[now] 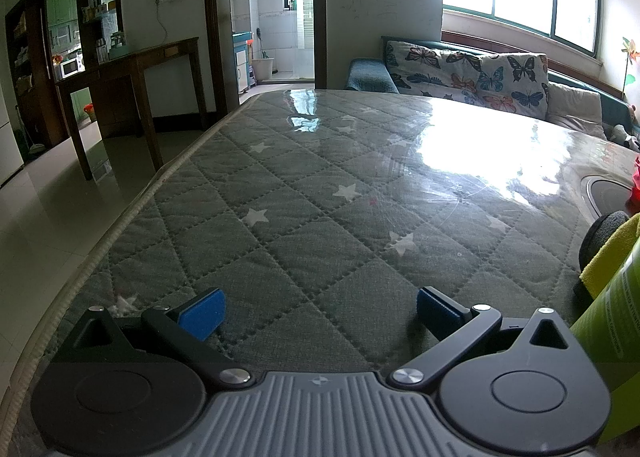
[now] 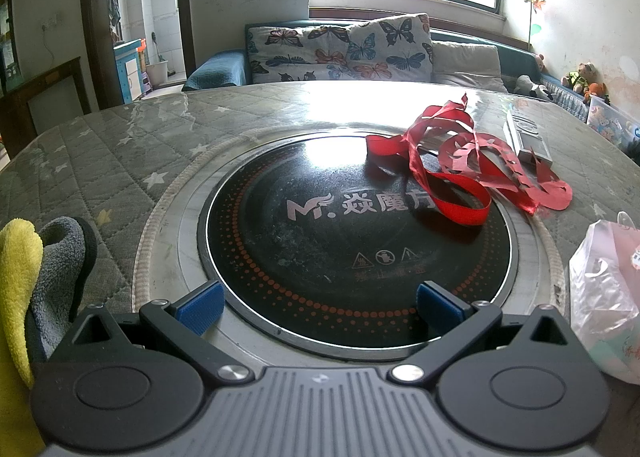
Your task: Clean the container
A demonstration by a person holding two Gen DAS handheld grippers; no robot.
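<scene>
So far nothing is in hand. In the left wrist view, the left gripper (image 1: 318, 311) hangs with its jaws spread wide and empty over the quilted table cover (image 1: 304, 193); at the right edge stands a green bottle (image 1: 612, 333), which I take for the container, with a yellow cloth (image 1: 612, 253) and a grey cloth (image 1: 604, 229) just behind it. In the right wrist view, the right gripper (image 2: 318, 311) is likewise spread and empty, low over the near rim of the round black hob (image 2: 340, 241) set into the table. A red ribbon (image 2: 460, 165) lies across the hob's far right side, and the cloths sit at the left edge. The task looks barely begun: next, one gripper must take a cloth, the other steady the bottle.
</scene>
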